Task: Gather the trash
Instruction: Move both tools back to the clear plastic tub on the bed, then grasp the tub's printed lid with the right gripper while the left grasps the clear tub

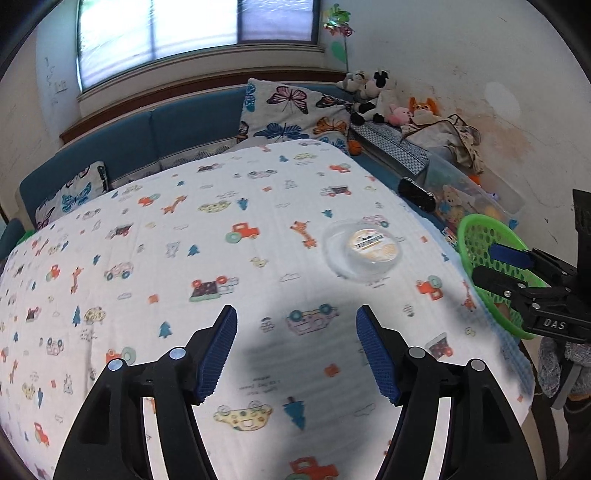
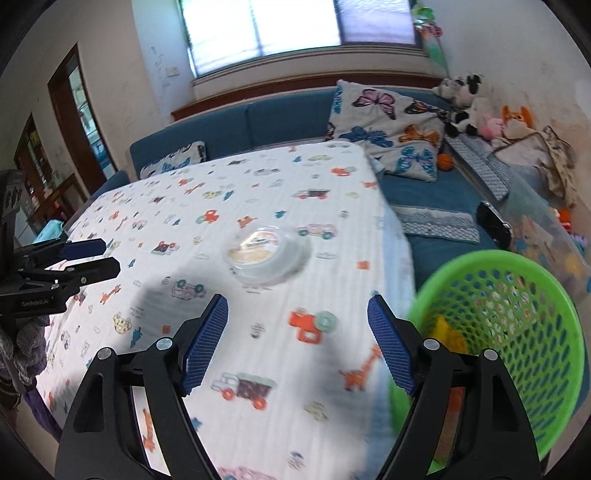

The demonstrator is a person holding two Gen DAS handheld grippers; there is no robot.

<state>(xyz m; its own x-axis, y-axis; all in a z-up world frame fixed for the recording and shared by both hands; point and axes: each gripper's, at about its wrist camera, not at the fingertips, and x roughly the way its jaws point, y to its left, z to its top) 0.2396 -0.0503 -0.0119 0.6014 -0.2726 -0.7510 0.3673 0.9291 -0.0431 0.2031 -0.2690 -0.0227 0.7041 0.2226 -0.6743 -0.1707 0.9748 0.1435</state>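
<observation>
A clear plastic cup with an orange-and-white label (image 1: 364, 249) (image 2: 266, 254) lies on the table's patterned cloth (image 1: 184, 240) (image 2: 221, 192). My left gripper (image 1: 296, 350) is open above the cloth, nothing between its blue pads; the cup lies ahead and to its right. My right gripper (image 2: 297, 341) is open too, empty, with the cup just ahead of it. A green mesh basket (image 2: 517, 332) (image 1: 491, 258) stands at the table's right edge, beside the right gripper's right finger, with something yellow inside. Each gripper shows in the other's view: the right gripper (image 1: 495, 267), the left gripper (image 2: 96, 258).
A blue sofa (image 2: 258, 122) with butterfly cushions (image 1: 291, 110) wraps the far side and right of the table. Soft toys (image 1: 373, 96) and a clear toy bin (image 2: 546, 236) sit at the right, by a black object (image 2: 493, 225). A window (image 1: 195, 33) is behind.
</observation>
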